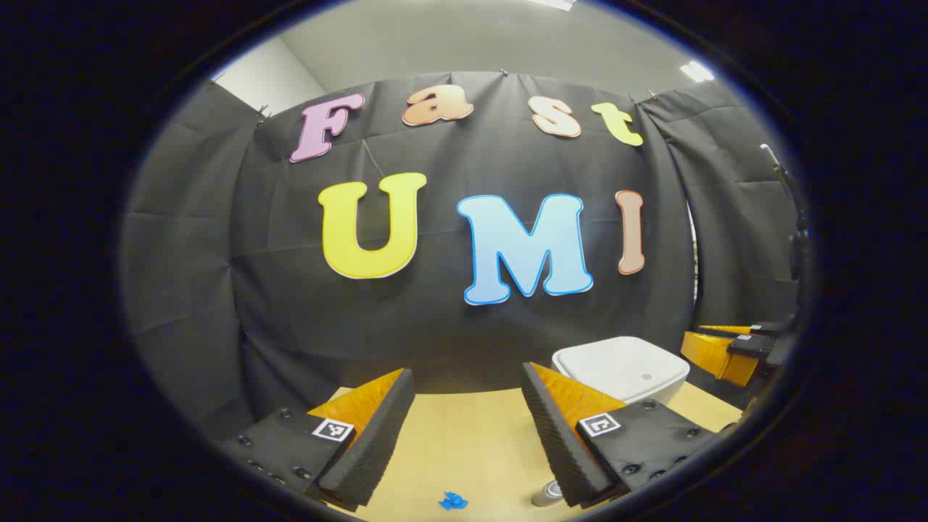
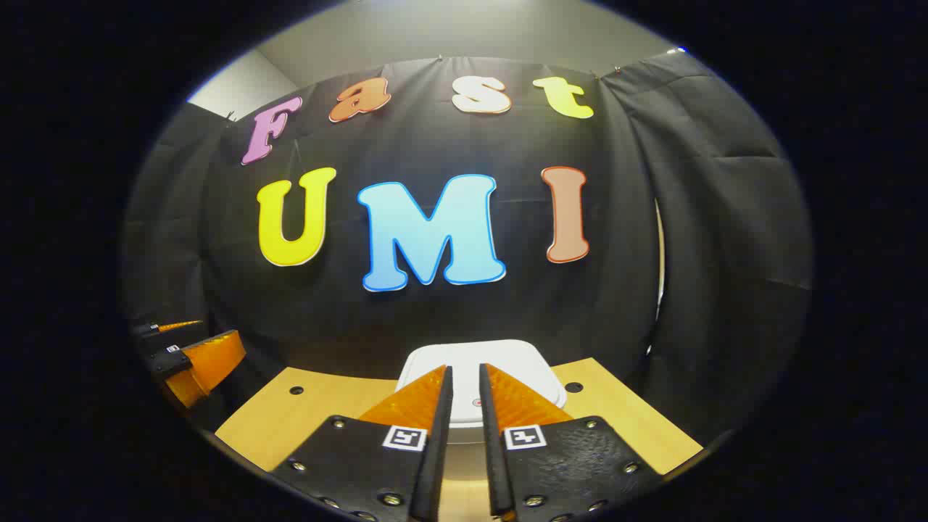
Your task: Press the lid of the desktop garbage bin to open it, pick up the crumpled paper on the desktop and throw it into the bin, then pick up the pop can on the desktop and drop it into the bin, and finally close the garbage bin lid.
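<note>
Left gripper view: the left gripper (image 1: 467,406) sits at the bottom of the frame with its jaws wide and nothing between them. The bin (image 1: 620,368), lid down, stands at lower right on the desk (image 1: 471,442), just behind the right-hand finger. A blue scrap, likely the paper (image 1: 452,500), lies at the very bottom centre; the can (image 1: 548,494) peeks out beside it, half hidden under the finger. The right gripper (image 1: 725,351) shows at the far right edge, past the bin.

Right gripper view: the right gripper (image 2: 464,406) is at bottom centre, jaws narrow with a slim gap and empty, aimed at the lid (image 2: 533,366), which looks still closed. The left gripper (image 2: 192,362) shows at lower left.

Risk, as I judge it: a press landing off the lid's small button mark could fail to spring it, or shove the light bin back across the desk. The nearly closed tips could also slide off the smooth lid.

Writing: the finger tags carry only square code marks; no brand on the bin or can is readable.
</note>
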### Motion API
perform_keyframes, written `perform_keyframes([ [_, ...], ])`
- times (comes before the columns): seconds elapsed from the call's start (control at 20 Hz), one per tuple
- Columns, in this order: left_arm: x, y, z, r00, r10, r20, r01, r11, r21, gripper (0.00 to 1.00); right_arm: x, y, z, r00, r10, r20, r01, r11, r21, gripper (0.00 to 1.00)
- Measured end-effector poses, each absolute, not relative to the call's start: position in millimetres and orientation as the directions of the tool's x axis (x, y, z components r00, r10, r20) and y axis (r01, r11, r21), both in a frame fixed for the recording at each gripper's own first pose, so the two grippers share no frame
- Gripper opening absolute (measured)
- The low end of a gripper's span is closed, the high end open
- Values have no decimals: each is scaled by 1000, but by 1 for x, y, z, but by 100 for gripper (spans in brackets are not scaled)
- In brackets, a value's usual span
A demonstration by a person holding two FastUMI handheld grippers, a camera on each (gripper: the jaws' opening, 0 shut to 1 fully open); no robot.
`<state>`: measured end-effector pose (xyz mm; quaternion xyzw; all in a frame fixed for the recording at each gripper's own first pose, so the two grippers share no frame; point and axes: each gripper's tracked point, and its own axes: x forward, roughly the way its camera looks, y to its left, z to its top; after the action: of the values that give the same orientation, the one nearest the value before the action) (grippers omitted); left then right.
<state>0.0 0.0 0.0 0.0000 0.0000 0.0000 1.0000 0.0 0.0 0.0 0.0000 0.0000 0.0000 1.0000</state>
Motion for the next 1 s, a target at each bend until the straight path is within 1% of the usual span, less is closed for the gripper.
perform_keyframes([
  [0.1,4,-3,3,1000,-4,8,4,1000,10,99,2,-1,-3,1000,1,-9,-1,1000,-31,23],
  [0.15,6,-5,5,1000,-8,11,8,1000,13,99,4,-12,-5,999,-47,-11,46,998,-41,23],
  [0.2,7,-5,6,1000,-10,14,10,1000,16,99,3,-12,-1,999,-45,-1,45,998,-31,2],
  [0.25,8,-5,7,1000,-9,19,9,1000,20,94,12,-10,-1,999,-37,-8,37,999,-17,6],
  [0.3,9,-4,8,1000,-6,23,5,1000,22,99,14,-10,0,999,-36,-11,36,999,-8,7],
  [0.65,18,7,7,999,30,27,-30,999,24,99,30,0,-13,998,18,-54,-19,1000,-17,6],
  [0.7,19,9,6,999,34,25,-35,999,25,97,32,2,-15,998,25,-61,-27,999,-23,6],
  [0.8,19,10,6,999,37,24,-38,999,25,97,38,6,-22,995,53,-82,-55,998,-31,7],
  [0.85,19,8,7,999,33,29,-34,999,21,99,40,6,-28,993,63,-99,-66,997,-33,7],
  [0.9,19,7,8,999,31,35,-31,999,19,97,44,6,-32,992,64,-113,-69,997,-37,7],
  [0.95,18,6,11,999,29,42,-30,999,21,97,45,4,-35,991,60,-123,-65,997,-42,7],
  [1.0,16,6,12,998,30,46,-31,999,26,99,48,3,-36,991,55,-125,-61,997,-46,7],
])
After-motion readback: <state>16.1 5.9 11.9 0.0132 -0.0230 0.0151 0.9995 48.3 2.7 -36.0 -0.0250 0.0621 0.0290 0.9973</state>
